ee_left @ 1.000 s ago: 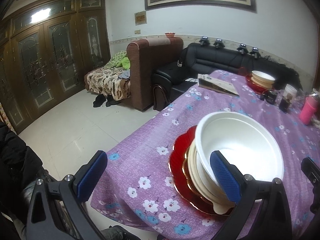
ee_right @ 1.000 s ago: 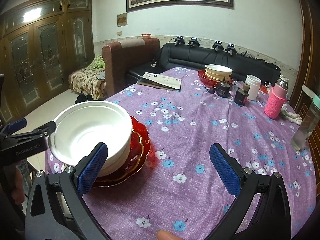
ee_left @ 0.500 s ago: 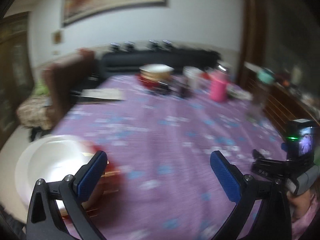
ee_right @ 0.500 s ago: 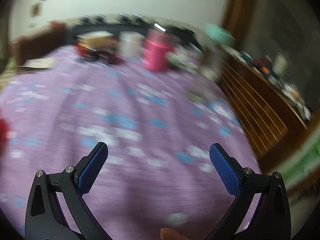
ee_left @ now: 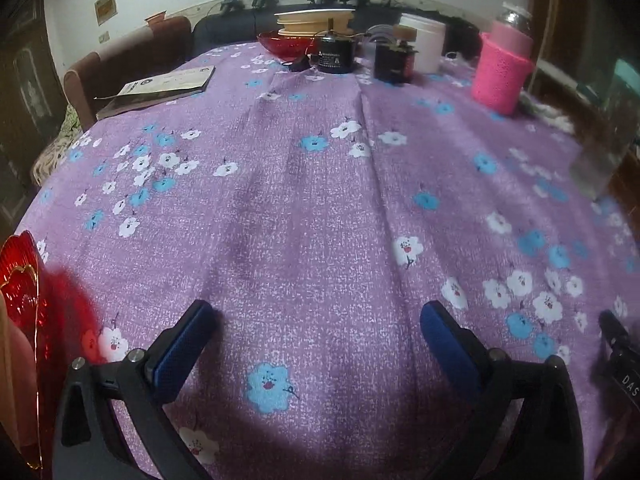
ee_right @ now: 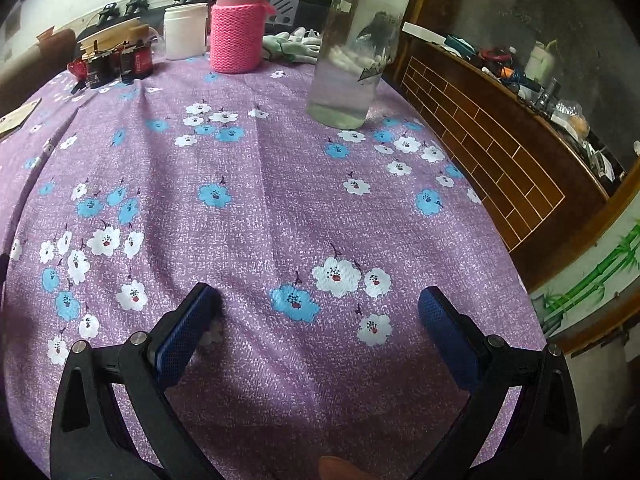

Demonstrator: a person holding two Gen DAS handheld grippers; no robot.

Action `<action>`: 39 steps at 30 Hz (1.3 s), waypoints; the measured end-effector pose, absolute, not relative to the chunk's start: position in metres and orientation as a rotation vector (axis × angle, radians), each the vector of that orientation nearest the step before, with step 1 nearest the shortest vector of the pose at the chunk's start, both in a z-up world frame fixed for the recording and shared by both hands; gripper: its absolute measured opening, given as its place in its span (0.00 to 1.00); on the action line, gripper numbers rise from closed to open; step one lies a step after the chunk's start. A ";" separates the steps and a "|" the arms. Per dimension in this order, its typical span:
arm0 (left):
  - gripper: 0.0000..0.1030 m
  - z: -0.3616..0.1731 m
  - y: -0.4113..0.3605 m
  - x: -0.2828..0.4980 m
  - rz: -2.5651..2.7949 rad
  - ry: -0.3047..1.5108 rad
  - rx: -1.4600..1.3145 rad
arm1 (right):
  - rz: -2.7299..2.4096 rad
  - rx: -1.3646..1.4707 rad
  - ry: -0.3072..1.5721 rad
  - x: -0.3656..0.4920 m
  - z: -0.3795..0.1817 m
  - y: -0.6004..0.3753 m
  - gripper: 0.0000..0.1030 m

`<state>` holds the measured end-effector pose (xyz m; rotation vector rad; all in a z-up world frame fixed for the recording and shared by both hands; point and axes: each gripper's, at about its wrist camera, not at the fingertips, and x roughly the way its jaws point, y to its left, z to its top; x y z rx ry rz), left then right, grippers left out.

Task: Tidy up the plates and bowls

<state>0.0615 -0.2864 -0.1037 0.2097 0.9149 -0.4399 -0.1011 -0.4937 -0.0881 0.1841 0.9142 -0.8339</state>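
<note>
My left gripper [ee_left: 318, 322] is open and empty, low over the purple flowered tablecloth [ee_left: 320, 200]. The rim of a red plate [ee_left: 22, 280] shows at the far left edge, left of the gripper. A second stack, cream bowls [ee_left: 314, 20] on a red dish [ee_left: 284, 44], stands at the table's far end. My right gripper [ee_right: 318, 312] is open and empty, low over the cloth [ee_right: 260, 200] near the right table edge. The far stack [ee_right: 112, 34] shows small at the upper left there.
A pink-sleeved flask [ee_left: 502, 68], white jar [ee_left: 426, 46] and dark small jars [ee_left: 336, 54] stand at the far end. A booklet [ee_left: 160, 88] lies far left. A clear glass bottle [ee_right: 354, 52] stands ahead of the right gripper. A wooden cabinet [ee_right: 500, 140] flanks the table's right.
Both grippers swung right, away from the near bowl-and-plate stack, and dropped low over the tablecloth. The white bowls have left both views; only the red plate's rim remains at left.
</note>
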 end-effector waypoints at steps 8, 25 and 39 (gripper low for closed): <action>0.99 -0.103 -0.287 0.060 -0.439 0.913 0.211 | -0.739 0.400 0.877 -0.116 -0.101 -0.516 1.00; 0.99 -0.103 -0.286 0.060 -0.437 0.913 0.213 | -0.749 0.379 0.889 -0.112 -0.103 -0.513 0.99; 0.99 -0.104 -0.288 0.060 -0.436 0.918 0.213 | -0.749 0.379 0.889 -0.113 -0.103 -0.514 0.99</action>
